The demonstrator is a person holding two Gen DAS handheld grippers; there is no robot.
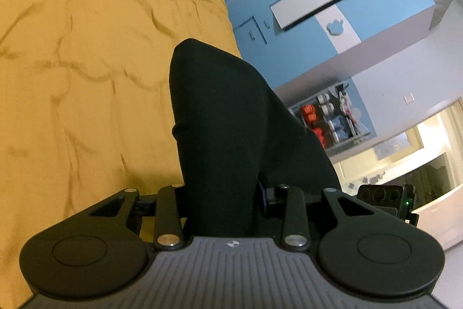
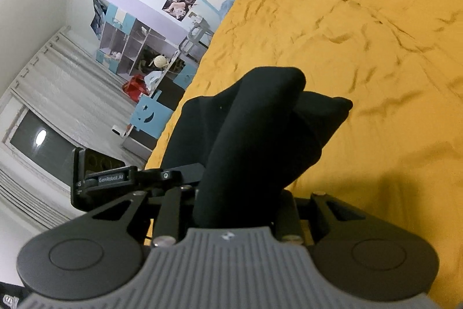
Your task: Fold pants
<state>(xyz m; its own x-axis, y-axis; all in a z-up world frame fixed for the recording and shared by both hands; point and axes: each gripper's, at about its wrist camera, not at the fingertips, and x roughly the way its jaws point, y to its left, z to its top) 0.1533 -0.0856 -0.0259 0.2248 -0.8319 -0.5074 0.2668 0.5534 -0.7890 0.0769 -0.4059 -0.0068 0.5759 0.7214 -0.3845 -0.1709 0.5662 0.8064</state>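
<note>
Black fabric fills the middle of both wrist views, and the yellow bedspread [image 1: 86, 62] serves as the landmark throughout; in the left wrist view the bedspread lies to the left of the pants [image 1: 225, 118], which rise in a bunched fold from between the linkage of the left gripper [image 1: 228, 193]; the fingertips themselves are buried under the cloth, yet the fabric is pinched in at the jaw line, so the left gripper is closed on the pants; beyond the bedspread's right edge stands a blue and white wardrobe [image 1: 332, 19], and lower, further from the bedspread, an open shelf [image 1: 330, 120] with red and blue items; the right gripper's housing [image 1: 387, 201] shows just right of the pants; in the right wrist view a white curtain [image 2: 58, 94] and a cubby shelf [image 2: 136, 48] sit off the bedspread's [image 2: 361, 34] left edge; the pants [image 2: 254, 129] hang lifted over that edge, a thick roll gathered into the right gripper [image 2: 234, 204], whose jaws are clamped on the cloth; its fingertips are hidden too.
</note>
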